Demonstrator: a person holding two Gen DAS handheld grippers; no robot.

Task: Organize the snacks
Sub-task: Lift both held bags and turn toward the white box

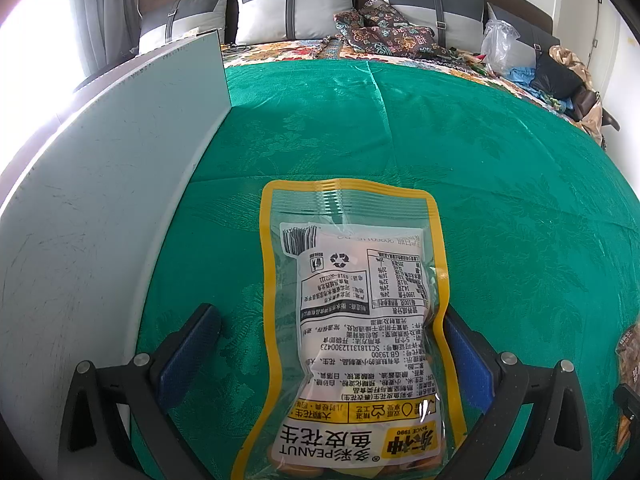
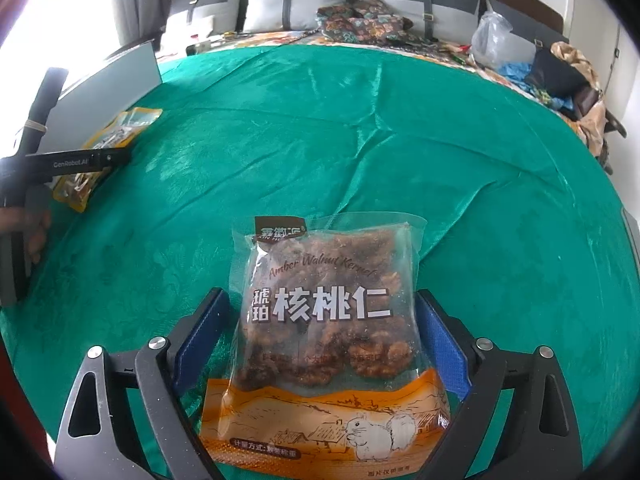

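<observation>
A yellow-edged peanut bag (image 1: 352, 320) lies back side up on the green cloth, between the fingers of my left gripper (image 1: 332, 320), which is open around it with a gap on the left. It also shows in the right wrist view (image 2: 108, 148), under the left gripper. A clear walnut kernel bag (image 2: 328, 320) with an orange base lies between the fingers of my right gripper (image 2: 320, 300), which is open around it. Its edge shows at the right of the left wrist view (image 1: 628, 364).
A pale grey board (image 1: 100, 200) stands upright along the left edge of the green cloth (image 1: 440, 140); it also shows in the right wrist view (image 2: 120, 72). Behind the cloth lie cushions (image 1: 296, 8), patterned fabric (image 1: 384, 28) and plastic bags (image 1: 504, 48).
</observation>
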